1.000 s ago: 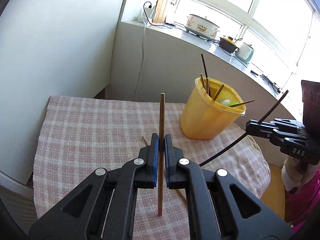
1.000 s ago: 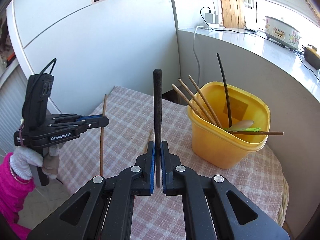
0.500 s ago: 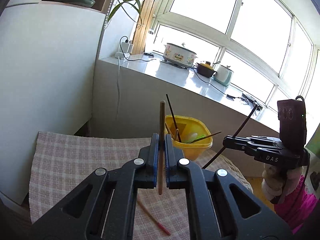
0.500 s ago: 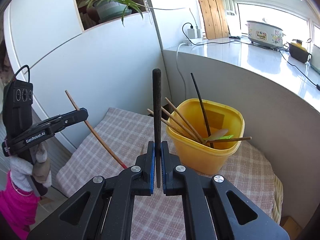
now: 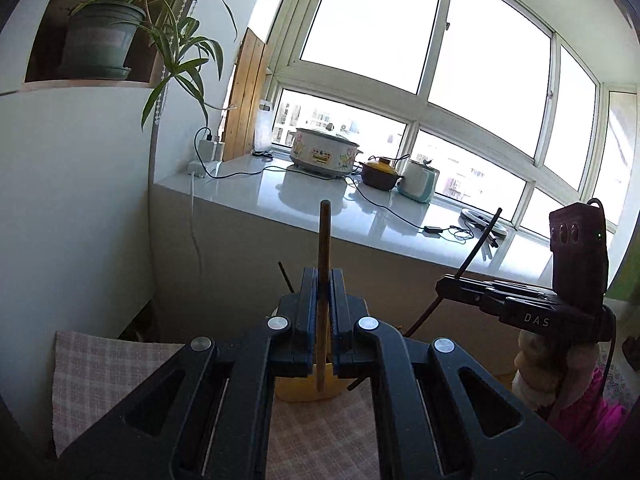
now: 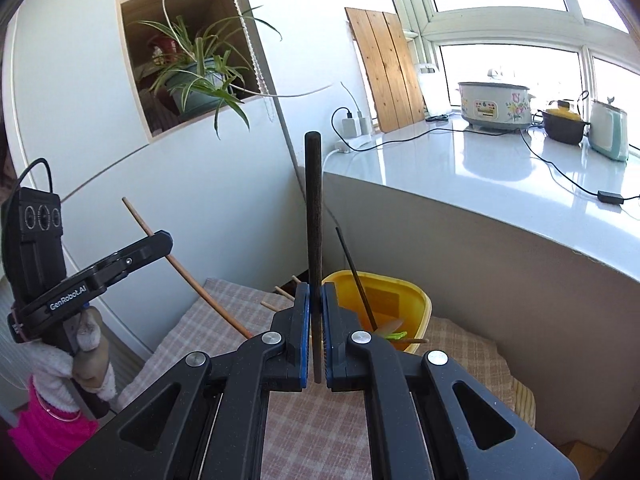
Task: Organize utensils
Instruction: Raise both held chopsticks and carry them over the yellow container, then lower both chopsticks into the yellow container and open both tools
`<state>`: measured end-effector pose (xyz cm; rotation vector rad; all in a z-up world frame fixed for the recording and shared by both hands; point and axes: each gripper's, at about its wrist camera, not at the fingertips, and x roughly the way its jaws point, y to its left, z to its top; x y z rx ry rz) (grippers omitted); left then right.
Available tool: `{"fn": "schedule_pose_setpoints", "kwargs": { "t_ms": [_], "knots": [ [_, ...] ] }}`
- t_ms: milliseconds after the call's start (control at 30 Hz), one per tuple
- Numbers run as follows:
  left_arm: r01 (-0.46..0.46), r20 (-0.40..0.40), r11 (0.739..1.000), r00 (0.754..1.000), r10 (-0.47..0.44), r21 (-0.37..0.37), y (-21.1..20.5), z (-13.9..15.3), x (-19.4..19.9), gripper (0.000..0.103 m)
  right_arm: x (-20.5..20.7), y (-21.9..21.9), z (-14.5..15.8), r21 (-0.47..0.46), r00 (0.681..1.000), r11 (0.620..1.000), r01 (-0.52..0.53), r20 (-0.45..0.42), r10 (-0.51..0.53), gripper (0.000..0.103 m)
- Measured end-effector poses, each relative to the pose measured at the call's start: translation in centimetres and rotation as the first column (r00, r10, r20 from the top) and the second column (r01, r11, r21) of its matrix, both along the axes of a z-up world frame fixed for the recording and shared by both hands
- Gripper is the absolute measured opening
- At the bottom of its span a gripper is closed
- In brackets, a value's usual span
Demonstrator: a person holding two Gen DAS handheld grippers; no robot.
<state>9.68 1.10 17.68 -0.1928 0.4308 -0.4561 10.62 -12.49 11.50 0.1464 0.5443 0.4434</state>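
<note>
My left gripper is shut on a brown wooden chopstick that stands upright between its pads; from the right wrist view the same gripper holds it slanted. My right gripper is shut on a black chopstick, also upright, and it appears at the right of the left wrist view with the black stick slanting up. The yellow tub with several chopsticks and a spoon stands on the checked cloth, just beyond the right gripper. In the left wrist view the tub is mostly hidden behind my fingers.
A pink checked cloth covers the small table. Behind it runs a white counter with a slow cooker, a brown pot, a teal appliance and cables. A white cabinet with a potted plant stands at the left.
Both grippers rose and tilted up with their chopsticks still held. The table and tub dropped low in both views, and the window, counter and plant came into sight.
</note>
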Motion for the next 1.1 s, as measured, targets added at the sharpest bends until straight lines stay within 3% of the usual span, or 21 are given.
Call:
{"fn": "schedule_pose_setpoints", "kwargs": {
  "t_ms": [267, 633, 1100],
  "knots": [
    [-0.020, 0.033, 1.000, 0.999, 0.021, -0.005, -1.6, 0.7, 2.2, 0.003, 1.0, -1.7, 1.2, 0.038, 0.999, 0.998, 0.047, 0.024, -0.048, 0.004],
    [-0.026, -0.004, 0.999, 1.000, 0.026, 0.026, -4.0, -1.1, 5.3, 0.003, 3.7, -2.5, 1.9, 0.052, 0.991, 0.991, 0.121, 0.057, -0.124, 0.004],
    [0.003, -0.068, 0.999, 0.998, 0.000, 0.041, -5.0, -4.0, 6.6, 0.003, 8.2, -3.1, -2.0, 0.043, 0.985, 0.985, 0.165, -0.055, -0.162, 0.004]
  ]
}}
